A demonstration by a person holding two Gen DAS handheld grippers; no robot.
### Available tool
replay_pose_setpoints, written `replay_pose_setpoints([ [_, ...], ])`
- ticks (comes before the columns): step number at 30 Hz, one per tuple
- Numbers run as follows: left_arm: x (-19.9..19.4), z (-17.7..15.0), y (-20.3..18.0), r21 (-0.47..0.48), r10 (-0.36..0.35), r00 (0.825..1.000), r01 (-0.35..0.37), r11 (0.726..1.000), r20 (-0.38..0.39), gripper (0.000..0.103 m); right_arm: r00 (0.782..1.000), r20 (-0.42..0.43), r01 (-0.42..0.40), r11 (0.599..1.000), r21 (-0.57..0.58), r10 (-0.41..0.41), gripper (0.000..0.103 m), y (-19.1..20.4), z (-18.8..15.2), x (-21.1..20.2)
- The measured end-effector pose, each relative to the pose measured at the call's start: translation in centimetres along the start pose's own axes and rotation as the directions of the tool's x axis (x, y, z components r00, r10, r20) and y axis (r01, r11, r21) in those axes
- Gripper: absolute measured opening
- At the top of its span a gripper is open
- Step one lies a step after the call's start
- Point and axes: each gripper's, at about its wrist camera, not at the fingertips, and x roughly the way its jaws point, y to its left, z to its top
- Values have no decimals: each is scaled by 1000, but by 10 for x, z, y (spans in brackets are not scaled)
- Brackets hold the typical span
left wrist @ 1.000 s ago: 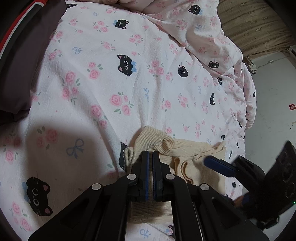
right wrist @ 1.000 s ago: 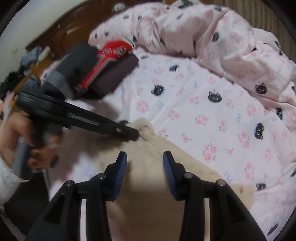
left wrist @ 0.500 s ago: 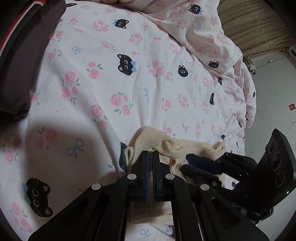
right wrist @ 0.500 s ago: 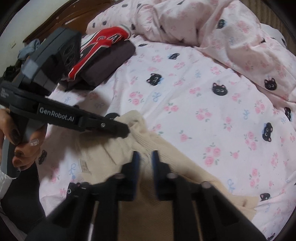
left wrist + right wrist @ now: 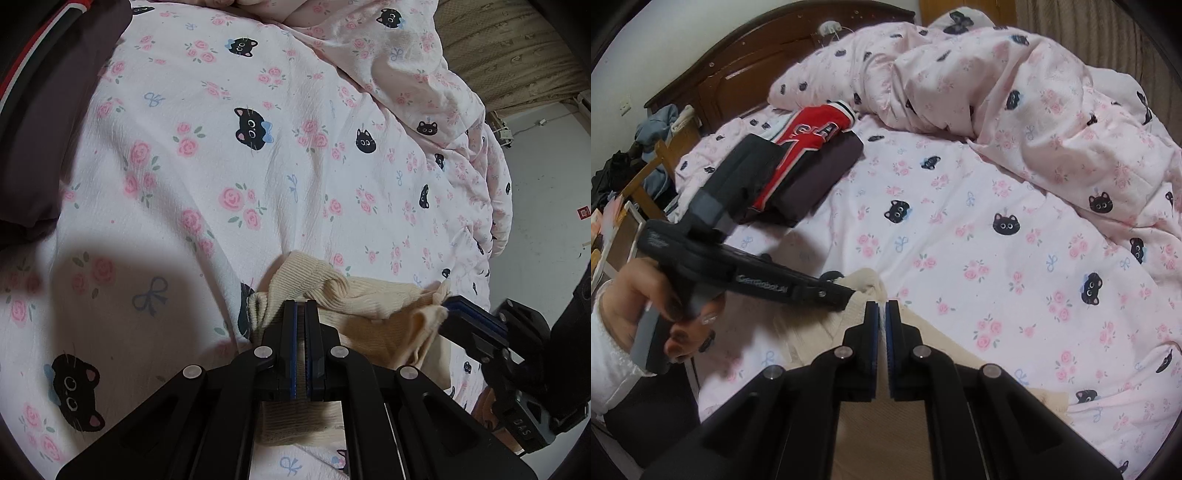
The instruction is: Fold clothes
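A cream ribbed knit garment (image 5: 369, 299) lies bunched on the cat-and-rose bedsheet (image 5: 229, 155) at the near edge of the bed. My left gripper (image 5: 301, 314) is shut on its ribbed hem, with cloth pinched between the blue pads. A short way to the right, my right gripper (image 5: 448, 306) pinches another edge of the same garment, which is raised a little there. In the right wrist view the right gripper (image 5: 882, 314) is shut on the cream garment (image 5: 934, 339), and the left gripper (image 5: 849, 295) comes in from the left in a hand (image 5: 665, 306).
A folded stack of red and dark clothes (image 5: 812, 155) sits at the far left of the bed, also seen as the dark stack (image 5: 37, 129). A rumpled pink duvet (image 5: 997, 92) is piled at the back. A wooden headboard (image 5: 738, 74) and a cluttered chair (image 5: 657, 147) stand beyond.
The right gripper's jaws went from open over the cream garment to shut on its edge, then rose a little with it. The left gripper kept still, still gripping the hem.
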Motion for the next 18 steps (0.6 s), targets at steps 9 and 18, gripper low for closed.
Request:
replay_pose_setpoints([
  [9, 1, 1, 0, 0, -2, 1000, 2, 1000, -3, 2, 995, -81, 53, 999, 0, -53, 5, -5, -4, 44],
  [18, 1, 1, 1, -1, -8, 1000, 8, 1000, -5, 2, 997, 40, 64, 997, 31, -65, 28, -7, -12, 13],
])
